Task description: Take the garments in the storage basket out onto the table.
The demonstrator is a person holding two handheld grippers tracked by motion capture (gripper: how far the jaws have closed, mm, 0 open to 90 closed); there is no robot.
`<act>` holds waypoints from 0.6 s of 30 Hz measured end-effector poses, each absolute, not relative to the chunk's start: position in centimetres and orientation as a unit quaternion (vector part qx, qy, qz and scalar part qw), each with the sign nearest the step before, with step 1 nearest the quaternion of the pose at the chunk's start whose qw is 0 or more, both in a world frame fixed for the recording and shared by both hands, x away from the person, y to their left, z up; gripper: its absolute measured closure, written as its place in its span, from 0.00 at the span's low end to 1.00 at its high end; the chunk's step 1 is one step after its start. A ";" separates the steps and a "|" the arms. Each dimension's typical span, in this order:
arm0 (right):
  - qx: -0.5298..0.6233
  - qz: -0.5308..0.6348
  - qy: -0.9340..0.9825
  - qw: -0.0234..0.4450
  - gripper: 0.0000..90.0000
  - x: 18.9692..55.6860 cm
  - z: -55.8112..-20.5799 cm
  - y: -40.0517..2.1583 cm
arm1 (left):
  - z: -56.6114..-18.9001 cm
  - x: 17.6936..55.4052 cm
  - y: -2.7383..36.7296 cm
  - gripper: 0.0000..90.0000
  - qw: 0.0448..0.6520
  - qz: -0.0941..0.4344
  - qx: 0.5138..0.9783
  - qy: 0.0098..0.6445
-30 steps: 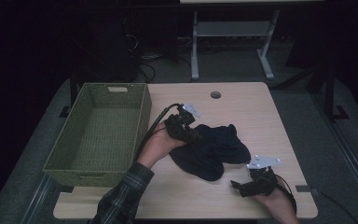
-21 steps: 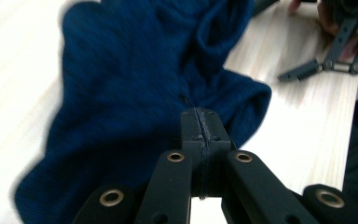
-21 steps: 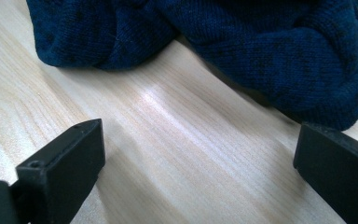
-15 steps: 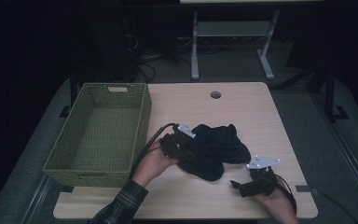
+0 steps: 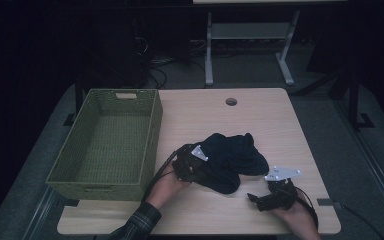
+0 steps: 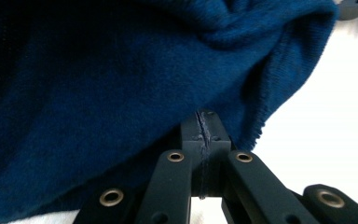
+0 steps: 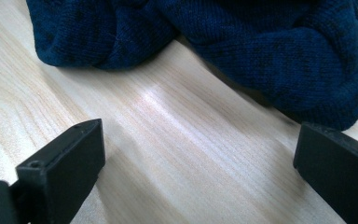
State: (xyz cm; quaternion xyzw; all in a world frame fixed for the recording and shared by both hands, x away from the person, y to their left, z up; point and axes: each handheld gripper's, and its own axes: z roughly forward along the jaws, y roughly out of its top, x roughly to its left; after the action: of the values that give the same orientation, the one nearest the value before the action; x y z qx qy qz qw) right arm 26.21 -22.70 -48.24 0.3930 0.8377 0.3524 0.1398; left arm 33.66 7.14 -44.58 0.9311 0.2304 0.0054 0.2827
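At centre of the high view, a dark blue knitted garment (image 5: 230, 160) lies bunched on the desk (image 5: 260, 115), right of the green woven basket (image 5: 105, 145) at frame left. Left tool (image 5: 192, 167) sits at the garment's left edge, low against the desk. Its jaws have just closed: in the left gripper view they meet tip to tip, with a fold of the knit (image 6: 121, 93) draped over them and pinched at the tips. Right tool (image 5: 265, 199) rests at lower right of the high view, just beside the garment's lower right edge and apart from it. In the right gripper view its jaws stand wide apart with bare desk (image 7: 168, 154) between them, nothing held; the garment (image 7: 284, 46) fills the upper frame.
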 end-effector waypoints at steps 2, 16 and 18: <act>0.393 0.352 0.838 0.140 0.02 26.2 -48.2 -22.7 | -44.7 33.7 7.1 1.00 0.280 0.003 0.932 0.229; 0.405 0.361 0.830 0.132 0.14 25.8 -47.1 -23.3 | -45.0 34.1 7.5 1.00 0.284 -0.024 0.929 0.237; 0.403 0.363 0.829 0.137 0.15 25.7 -46.8 -23.5 | -45.0 34.1 7.5 1.00 0.283 -0.024 0.929 0.237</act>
State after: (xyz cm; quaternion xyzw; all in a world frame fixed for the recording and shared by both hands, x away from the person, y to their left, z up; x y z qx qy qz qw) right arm 25.68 -23.50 -46.84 0.4032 0.8286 0.3634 0.1369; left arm 34.14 7.53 -45.03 0.9290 0.2367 -0.0237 0.2835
